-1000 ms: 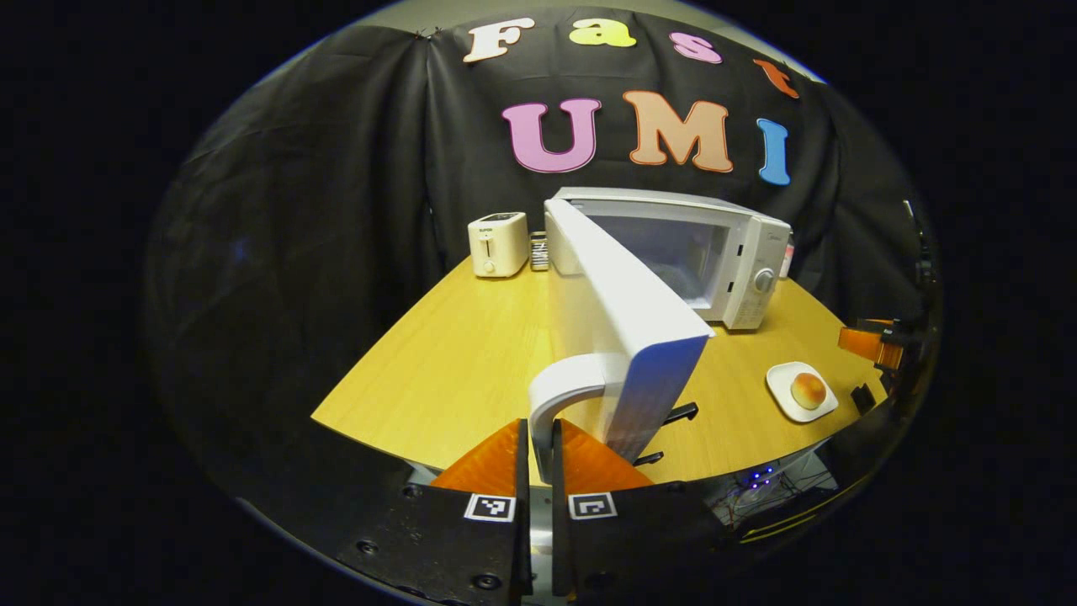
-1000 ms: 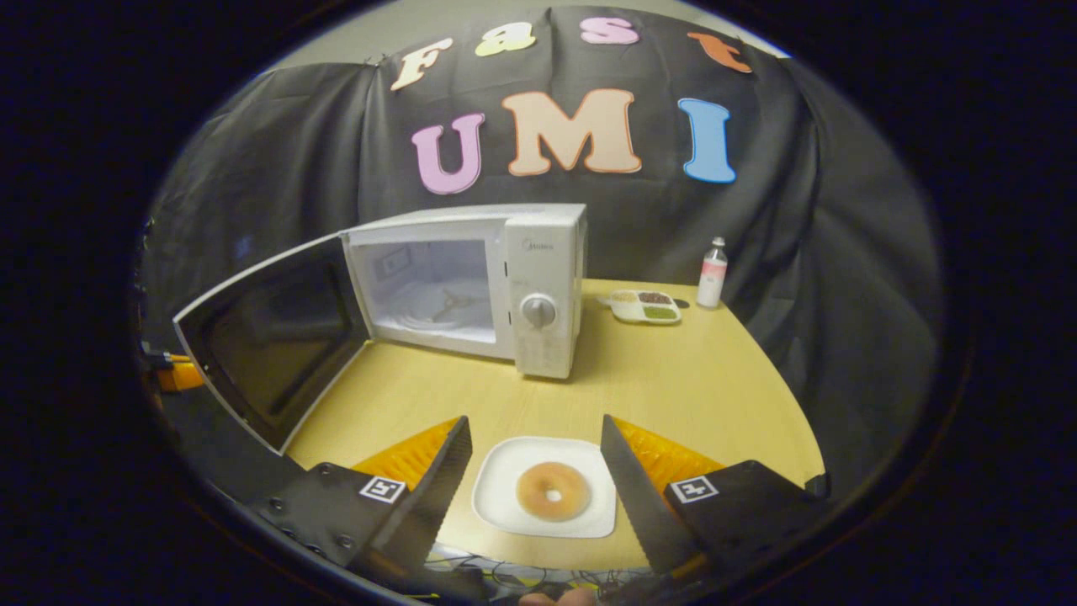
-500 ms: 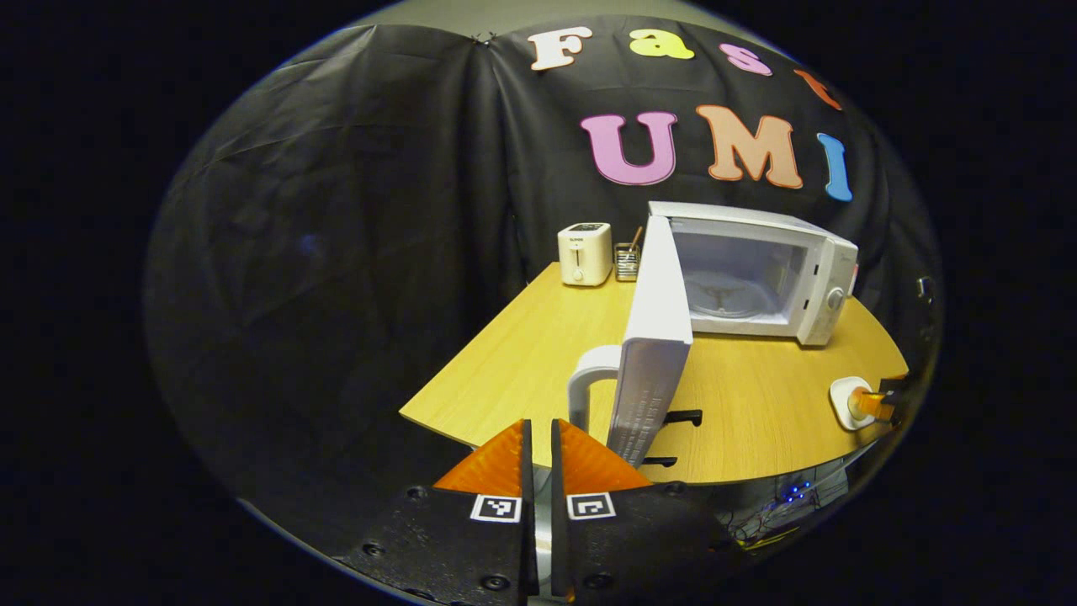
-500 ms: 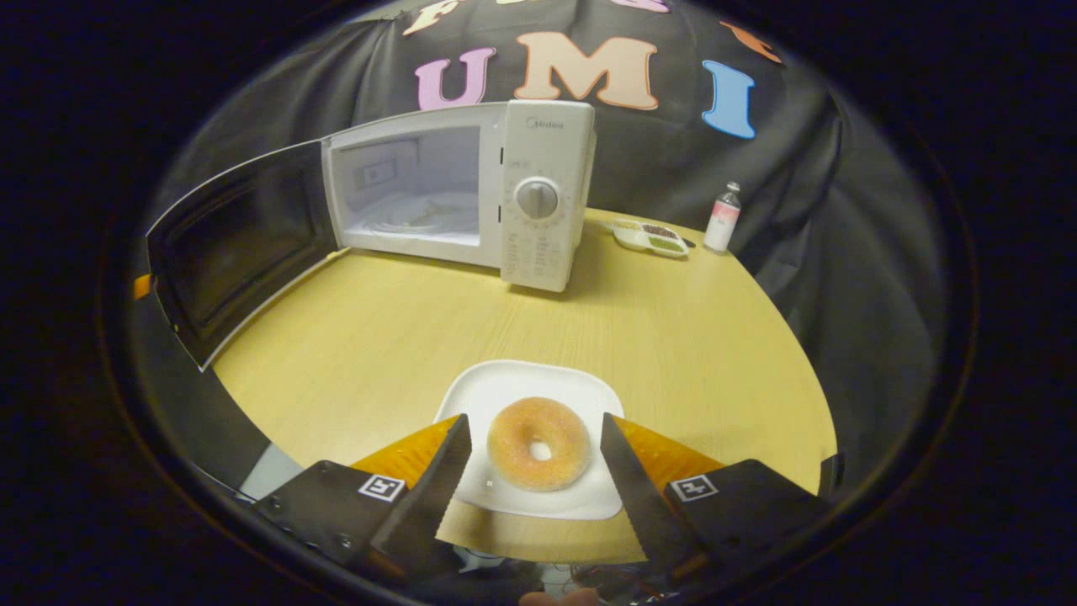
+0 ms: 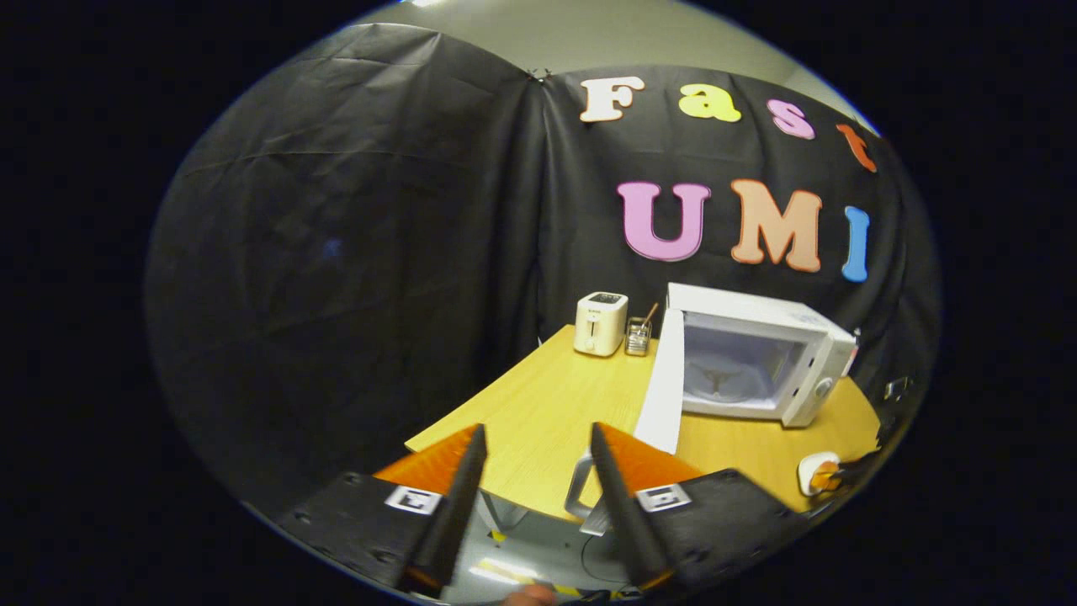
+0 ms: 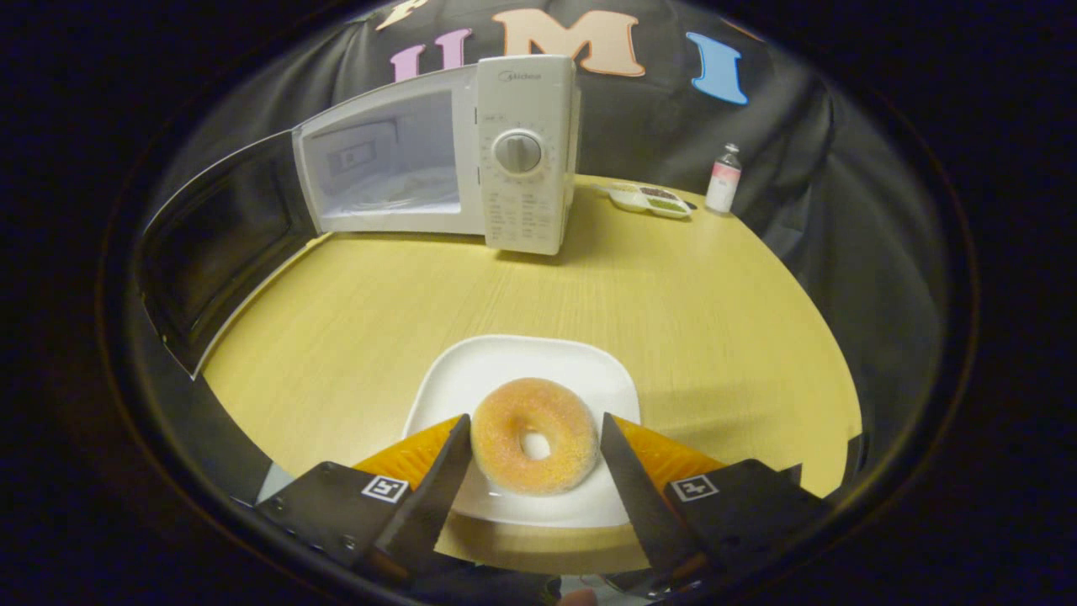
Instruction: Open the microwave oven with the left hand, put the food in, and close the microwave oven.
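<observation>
**Doughnut framed between spread fingers as microwave door stands wide**

The right gripper (image 6: pixel 533 450) hangs low over a white plate (image 6: pixel 471 374) near the front edge of the wooden table (image 6: pixel 690 311), its fingers apart on either side of the doughnut (image 6: pixel 535 434) that sits on the plate; whether they touch the pastry cannot be told. Well behind the plate, the microwave oven (image 6: pixel 522 151) faces forward with its door (image 6: pixel 219 248) swung fully out to the left, cavity exposed. A small divided dish (image 6: pixel 649 199) and a bottle (image 6: pixel 723 178) stand to the oven's right.

The left gripper (image 5: pixel 532 471) is held off the table's near corner, fingers spread and empty, the door handle (image 5: pixel 578 492) showing between them without visible contact. Beyond, a toaster (image 5: pixel 600 323) and a small holder (image 5: pixel 639 337) stand left of the open oven; the plate appears at the table's far right edge.
</observation>
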Demonstrator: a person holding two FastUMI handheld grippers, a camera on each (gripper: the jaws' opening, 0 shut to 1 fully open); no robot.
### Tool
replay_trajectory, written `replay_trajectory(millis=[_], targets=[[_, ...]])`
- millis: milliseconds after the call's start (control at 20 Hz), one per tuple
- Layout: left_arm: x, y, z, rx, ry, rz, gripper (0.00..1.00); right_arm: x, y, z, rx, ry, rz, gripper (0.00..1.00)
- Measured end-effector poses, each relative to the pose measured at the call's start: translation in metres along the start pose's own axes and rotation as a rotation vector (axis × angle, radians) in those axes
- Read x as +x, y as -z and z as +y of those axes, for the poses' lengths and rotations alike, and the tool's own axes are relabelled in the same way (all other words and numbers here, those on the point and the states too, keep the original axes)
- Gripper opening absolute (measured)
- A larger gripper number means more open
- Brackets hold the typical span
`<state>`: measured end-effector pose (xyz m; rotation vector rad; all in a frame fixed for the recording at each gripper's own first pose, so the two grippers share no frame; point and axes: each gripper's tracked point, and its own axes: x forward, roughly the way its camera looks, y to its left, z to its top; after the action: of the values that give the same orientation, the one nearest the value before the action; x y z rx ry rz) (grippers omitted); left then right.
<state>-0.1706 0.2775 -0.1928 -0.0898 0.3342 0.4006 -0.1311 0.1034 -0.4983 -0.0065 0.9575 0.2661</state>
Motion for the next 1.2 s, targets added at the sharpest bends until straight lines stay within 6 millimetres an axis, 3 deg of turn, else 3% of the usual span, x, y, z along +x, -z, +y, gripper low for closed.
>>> replay_trajectory(millis=[50, 100, 200, 250, 300, 350, 450, 500, 700, 750, 800, 950, 1200], targets=[[0.002, -0.006, -0.002, -0.003, -0.004, -0.013, 0.76, 0.001, 0.000, 0.003, 0.007, -0.010, 0.006, 0.97], [0.003, -0.012, -0.005, 0.004, -0.003, -0.027, 0.98, 0.002, -0.001, 0.002, 0.006, -0.013, 0.003, 0.87], [0.002, -0.023, -0.011, 0.042, 0.005, -0.053, 0.96, 0.003, 0.000, 0.004, -0.006, -0.021, 0.007, 0.78], [0.003, -0.028, -0.013, 0.068, 0.006, -0.062, 0.93, 0.003, 0.000, 0.004, -0.009, -0.026, 0.009, 0.83], [0.004, -0.032, -0.016, 0.087, 0.009, -0.069, 0.96, 0.003, -0.001, 0.005, -0.010, -0.026, 0.010, 0.68], [0.003, -0.036, -0.020, 0.096, 0.016, -0.080, 0.96, 0.003, -0.001, 0.004, -0.010, -0.027, 0.015, 0.74], [0.001, -0.044, -0.026, 0.098, 0.034, -0.100, 0.95, 0.006, -0.002, 0.005, -0.013, -0.028, 0.010, 0.68], [0.002, -0.046, -0.030, 0.096, 0.039, -0.106, 0.95, 0.005, -0.002, 0.005, -0.014, -0.027, 0.005, 0.55], [0.007, -0.046, -0.034, 0.098, 0.053, -0.115, 0.93, 0.006, -0.003, 0.005, -0.001, -0.027, -0.002, 0.55], [0.007, -0.045, -0.033, 0.097, 0.054, -0.115, 0.94, 0.006, -0.004, 0.005, 0.002, -0.025, 0.003, 0.61], [0.007, -0.046, -0.032, 0.094, 0.055, -0.118, 0.94, 0.005, -0.003, 0.004, 0.006, -0.025, 0.008, 0.55], [0.008, -0.047, -0.029, 0.102, 0.058, -0.125, 0.94, 0.004, -0.010, 0.011, 0.050, -0.038, 0.008, 0.55], [0.010, -0.047, -0.022, 0.116, 0.064, -0.127, 0.94, 0.001, -0.035, 0.048, 0.159, -0.118, -0.006, 0.55]])
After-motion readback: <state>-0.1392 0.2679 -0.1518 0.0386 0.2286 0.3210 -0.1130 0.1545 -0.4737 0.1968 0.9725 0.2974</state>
